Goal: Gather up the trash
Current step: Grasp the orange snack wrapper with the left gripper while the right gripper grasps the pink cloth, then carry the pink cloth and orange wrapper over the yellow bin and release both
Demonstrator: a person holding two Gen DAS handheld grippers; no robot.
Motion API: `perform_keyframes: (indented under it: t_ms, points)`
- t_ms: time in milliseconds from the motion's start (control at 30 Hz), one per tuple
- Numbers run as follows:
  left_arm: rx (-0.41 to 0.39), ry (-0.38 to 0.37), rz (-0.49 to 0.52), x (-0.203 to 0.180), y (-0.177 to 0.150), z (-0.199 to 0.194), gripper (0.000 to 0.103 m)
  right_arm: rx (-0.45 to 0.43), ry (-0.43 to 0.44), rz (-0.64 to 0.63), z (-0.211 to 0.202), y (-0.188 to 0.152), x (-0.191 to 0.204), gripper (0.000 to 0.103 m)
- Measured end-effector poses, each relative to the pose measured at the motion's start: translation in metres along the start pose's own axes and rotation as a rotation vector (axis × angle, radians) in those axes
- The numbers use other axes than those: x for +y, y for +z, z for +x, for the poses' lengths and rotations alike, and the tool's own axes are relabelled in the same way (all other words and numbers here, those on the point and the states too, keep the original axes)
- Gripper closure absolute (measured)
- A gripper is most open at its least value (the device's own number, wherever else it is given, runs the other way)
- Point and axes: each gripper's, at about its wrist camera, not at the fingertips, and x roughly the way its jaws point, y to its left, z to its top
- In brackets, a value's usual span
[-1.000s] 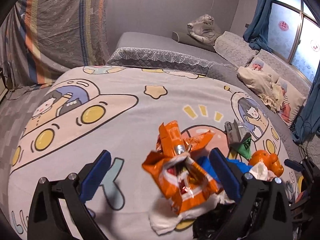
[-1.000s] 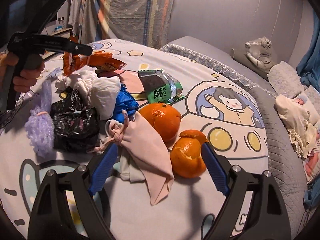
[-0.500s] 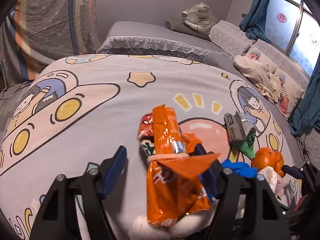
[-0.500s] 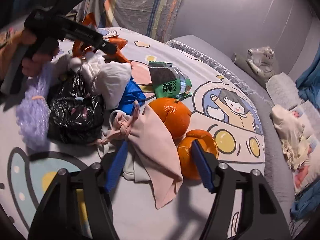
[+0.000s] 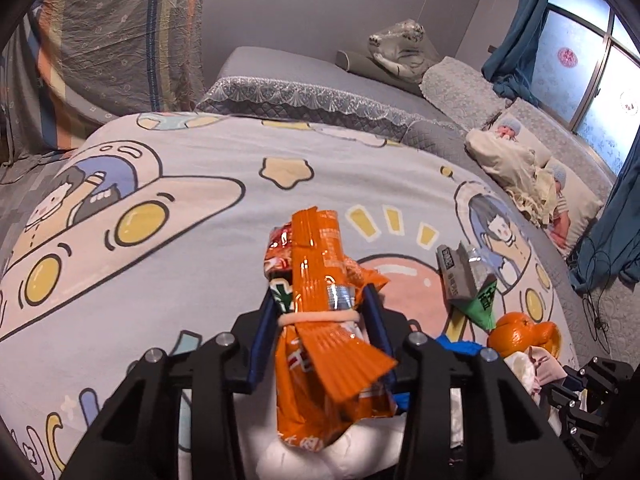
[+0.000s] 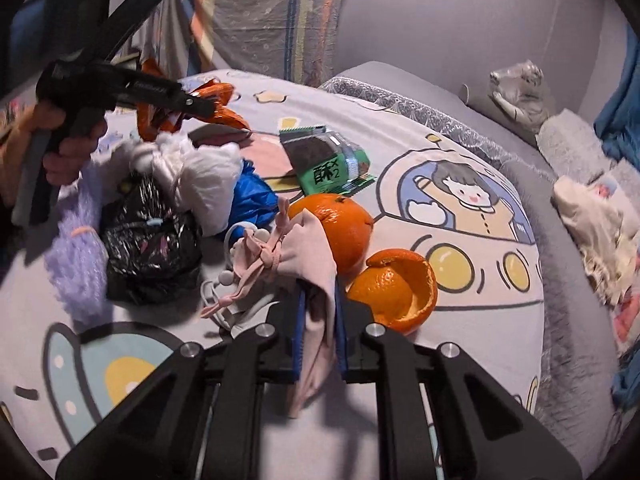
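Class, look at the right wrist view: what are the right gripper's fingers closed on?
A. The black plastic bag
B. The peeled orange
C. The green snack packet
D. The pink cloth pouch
D: the right gripper has just closed, pinching the pink cloth pouch between its blue fingers; the peeled orange lies free beside it.

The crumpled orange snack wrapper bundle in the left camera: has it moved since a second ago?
Yes. The orange snack wrapper bundle lay low over the white tissue; now it stands upright against the pink circle on the blanket, the left gripper having just closed on it.
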Motion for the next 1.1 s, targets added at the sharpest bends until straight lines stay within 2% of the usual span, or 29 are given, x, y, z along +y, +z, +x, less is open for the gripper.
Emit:
perform_keyframes:
  t_ms: [333, 500, 767, 1000, 1100]
  points:
    - [-0.078, -0.032, -0.026, 0.006, 0.003, -0.041, 0.064, -0.130, 0.014, 0.080, -0.061, 0.002, -0.007, 0.092]
    - [-0.123, -0.046, -0.029, 0.000, -0.003, -0.067, 0.064, -0.163, 0.018, 0.127, -0.086, 0.000, -0.013, 0.092]
    - [-0.177, -0.066, 0.018, -0.030, -0.026, -0.105, 0.064, -0.206, 0.024, 0.217, -0.112, -0.014, -0.024, 0.092]
    - [-0.196, -0.144, 0.067, -0.072, -0.054, -0.124, 0.064, -0.198, 0.036, 0.308, -0.114, -0.030, -0.034, 0.092]
    - [-0.197, -0.168, 0.080, -0.087, -0.067, -0.126, 0.064, -0.190, 0.015, 0.349, -0.115, -0.038, -0.039, 0.092]
